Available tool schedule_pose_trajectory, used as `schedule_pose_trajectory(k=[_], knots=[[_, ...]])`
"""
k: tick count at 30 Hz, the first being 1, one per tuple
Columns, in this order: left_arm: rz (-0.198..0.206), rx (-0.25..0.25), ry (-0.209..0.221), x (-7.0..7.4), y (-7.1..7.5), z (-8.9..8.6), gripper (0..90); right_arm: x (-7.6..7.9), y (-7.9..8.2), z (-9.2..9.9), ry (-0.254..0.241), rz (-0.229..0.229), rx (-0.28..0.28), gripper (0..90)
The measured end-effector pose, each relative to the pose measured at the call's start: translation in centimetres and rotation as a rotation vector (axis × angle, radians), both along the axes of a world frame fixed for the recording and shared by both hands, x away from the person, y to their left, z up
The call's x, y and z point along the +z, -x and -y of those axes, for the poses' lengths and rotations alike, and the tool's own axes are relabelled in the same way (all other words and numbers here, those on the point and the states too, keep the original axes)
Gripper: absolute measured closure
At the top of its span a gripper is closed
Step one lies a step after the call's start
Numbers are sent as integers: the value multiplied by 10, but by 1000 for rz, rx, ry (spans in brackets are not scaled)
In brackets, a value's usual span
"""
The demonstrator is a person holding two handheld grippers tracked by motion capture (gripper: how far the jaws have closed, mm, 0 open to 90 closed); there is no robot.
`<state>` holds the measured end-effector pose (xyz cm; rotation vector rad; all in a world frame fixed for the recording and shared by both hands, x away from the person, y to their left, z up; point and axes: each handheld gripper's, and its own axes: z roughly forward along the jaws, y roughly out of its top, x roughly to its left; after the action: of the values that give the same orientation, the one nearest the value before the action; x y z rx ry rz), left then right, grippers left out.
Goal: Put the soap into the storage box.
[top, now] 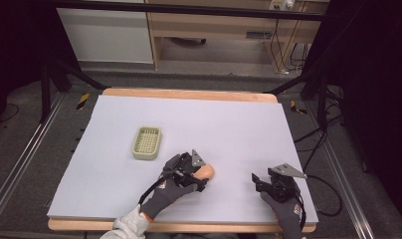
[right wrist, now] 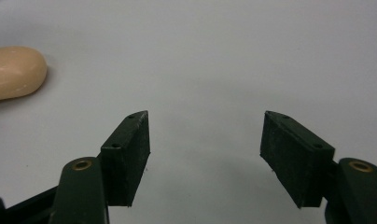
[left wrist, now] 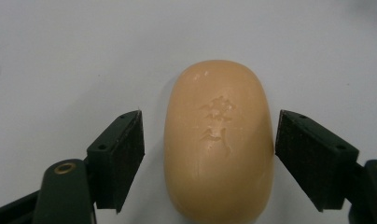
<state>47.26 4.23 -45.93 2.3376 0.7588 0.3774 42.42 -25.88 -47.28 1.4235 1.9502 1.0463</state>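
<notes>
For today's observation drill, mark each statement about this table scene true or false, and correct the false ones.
1. The bar of soap lies between the left gripper's fingers. True.
2. The soap rests in the soap dish. False: it lies on the table, apart from the dish.
3. The right gripper holds nothing. True.
4. The soap is blue. False: it is pale orange.
5. The soap dish is green. True.

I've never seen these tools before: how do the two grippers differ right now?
The left gripper has a tan soap bar between its jaws, pads beside it with slight gaps; the right gripper has only bare table between its. The left sits mid-table, the right near the table's right edge. Both are black, hand-held.
</notes>
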Motion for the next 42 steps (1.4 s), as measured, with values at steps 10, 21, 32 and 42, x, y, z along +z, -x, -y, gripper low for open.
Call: schedule_pose_trajectory(k=[10, 21, 32, 42], knots=[[-22, -13, -19, -5, -3, 2, 252, 0, 0, 0, 0, -4, 3, 331], [-43, -22, -35, -11, -6, 6, 292, 0, -1, -1, -2, -6, 3, 331], [-39, -28, -38, -11, -5, 7, 315, 0, -1, 0, -2, -7, 1, 331], [-42, -41, -32, -5, -1, 7, 317, 0, 0, 1, -8, -4, -2, 331]])
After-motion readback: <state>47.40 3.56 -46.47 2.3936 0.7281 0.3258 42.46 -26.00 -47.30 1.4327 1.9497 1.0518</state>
